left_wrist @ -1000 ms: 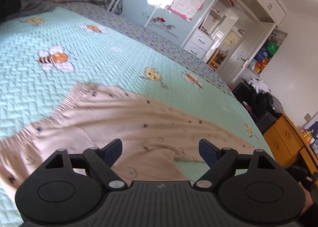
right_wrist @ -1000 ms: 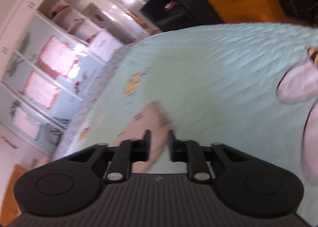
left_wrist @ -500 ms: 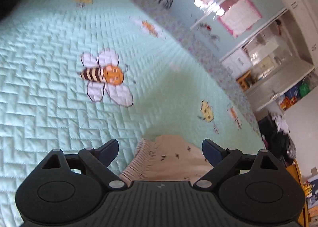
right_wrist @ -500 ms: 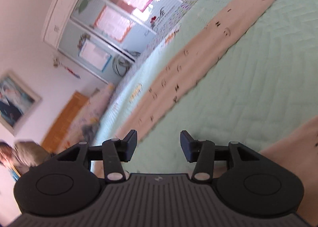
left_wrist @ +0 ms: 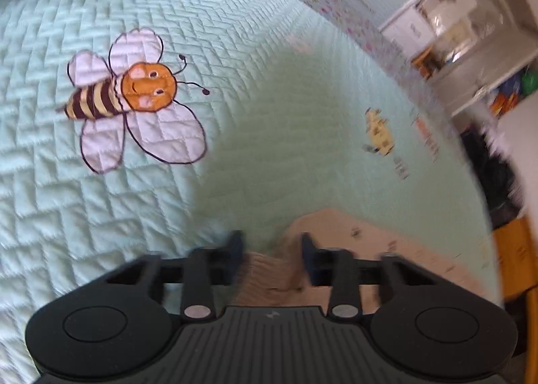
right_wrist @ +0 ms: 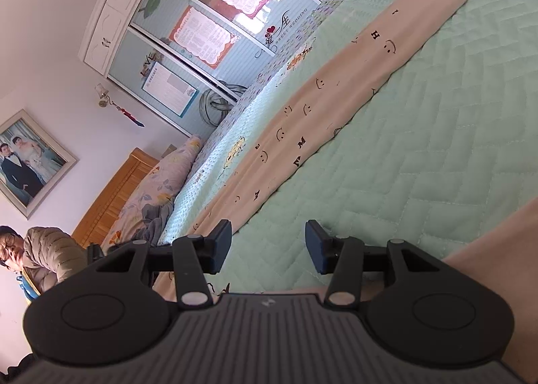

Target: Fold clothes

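Beige trousers with small smiley and letter prints lie on a mint quilted bedspread (left_wrist: 269, 114). In the left wrist view their ribbed waistband corner (left_wrist: 272, 266) sits between the fingers of my left gripper (left_wrist: 271, 251). The jaws are closing around it, and motion blur hides whether the pads press on it. In the right wrist view one long trouser leg (right_wrist: 336, 98) runs away to the upper right, and more beige cloth (right_wrist: 487, 249) shows at the lower right. My right gripper (right_wrist: 268, 246) stands open low over bare bedspread (right_wrist: 437, 148) between these, with nothing in it.
A large bee patch (left_wrist: 134, 101) is sewn on the bedspread left of the waistband. A wardrobe with posters (right_wrist: 208, 27), a wooden headboard (right_wrist: 114, 188) and a floral pillow (right_wrist: 158, 188) stand beyond the bed. A person in a padded jacket (right_wrist: 43, 249) is at the far left.
My left gripper came down over the waistband corner and its jaws narrowed sharply around it. The right gripper swung from the leg's end to look along the leg, its jaws widened, then it held still.
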`<state>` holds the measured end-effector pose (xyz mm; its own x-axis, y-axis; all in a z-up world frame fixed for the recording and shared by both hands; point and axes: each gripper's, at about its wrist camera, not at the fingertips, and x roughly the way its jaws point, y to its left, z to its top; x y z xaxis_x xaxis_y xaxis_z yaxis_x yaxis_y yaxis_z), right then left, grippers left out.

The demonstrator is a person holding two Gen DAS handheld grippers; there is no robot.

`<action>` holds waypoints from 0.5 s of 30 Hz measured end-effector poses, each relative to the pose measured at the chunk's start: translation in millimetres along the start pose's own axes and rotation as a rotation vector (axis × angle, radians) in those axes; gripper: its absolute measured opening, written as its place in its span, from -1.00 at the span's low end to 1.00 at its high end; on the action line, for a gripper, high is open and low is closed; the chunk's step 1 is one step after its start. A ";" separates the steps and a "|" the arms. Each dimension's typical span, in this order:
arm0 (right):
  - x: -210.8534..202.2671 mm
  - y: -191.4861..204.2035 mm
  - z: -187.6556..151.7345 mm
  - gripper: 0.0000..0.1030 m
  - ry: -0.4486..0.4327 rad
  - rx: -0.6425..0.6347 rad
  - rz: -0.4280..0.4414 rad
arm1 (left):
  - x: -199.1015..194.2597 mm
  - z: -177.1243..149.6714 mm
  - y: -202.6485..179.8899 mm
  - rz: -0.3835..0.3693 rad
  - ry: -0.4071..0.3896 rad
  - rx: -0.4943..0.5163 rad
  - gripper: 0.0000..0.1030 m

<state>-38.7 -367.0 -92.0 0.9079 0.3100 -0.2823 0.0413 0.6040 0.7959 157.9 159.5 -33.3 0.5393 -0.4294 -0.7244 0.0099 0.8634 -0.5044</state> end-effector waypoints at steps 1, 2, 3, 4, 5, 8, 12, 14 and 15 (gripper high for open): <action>-0.1 -0.3 -0.1 -0.01 -0.001 0.001 0.002 | 1.3 -0.8 -2.2 0.021 0.002 0.036 -0.55; 0.0 -0.5 -0.1 -0.01 -0.002 0.003 0.003 | 1.6 -1.5 -4.1 0.035 0.005 0.064 -0.57; -0.1 -0.5 -0.4 -0.01 -0.003 0.004 0.004 | 0.6 -1.7 -5.3 0.039 0.009 0.077 -0.59; -0.3 -0.6 -0.7 -0.01 -0.004 0.004 0.005 | -1.1 -1.5 -5.9 0.040 0.009 0.083 -0.61; -0.4 -0.8 -1.1 -0.01 -0.004 0.006 0.006 | -3.5 -1.3 -6.0 0.037 0.006 0.083 -0.61; 0.9 0.0 -1.2 -0.01 -0.006 0.009 0.009 | -8.0 3.2 -3.2 0.031 -0.006 0.079 -0.69; 2.8 -0.6 -0.3 -0.01 -0.007 0.010 0.011 | -8.4 15.3 -3.5 0.072 -0.036 0.081 -0.74; 3.6 -4.6 1.2 -0.01 -0.006 0.011 0.012 | -7.8 22.8 -5.6 0.100 -0.057 0.097 -0.74; 3.6 -6.8 1.9 -0.01 -0.005 0.011 0.013 | -7.3 26.7 -6.9 0.114 -0.068 0.107 -0.74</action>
<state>-34.9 -371.3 -97.4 0.9106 0.3136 -0.2692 0.0344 0.5917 0.8054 176.4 163.7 -11.9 0.5976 -0.3113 -0.7389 0.0333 0.9304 -0.3650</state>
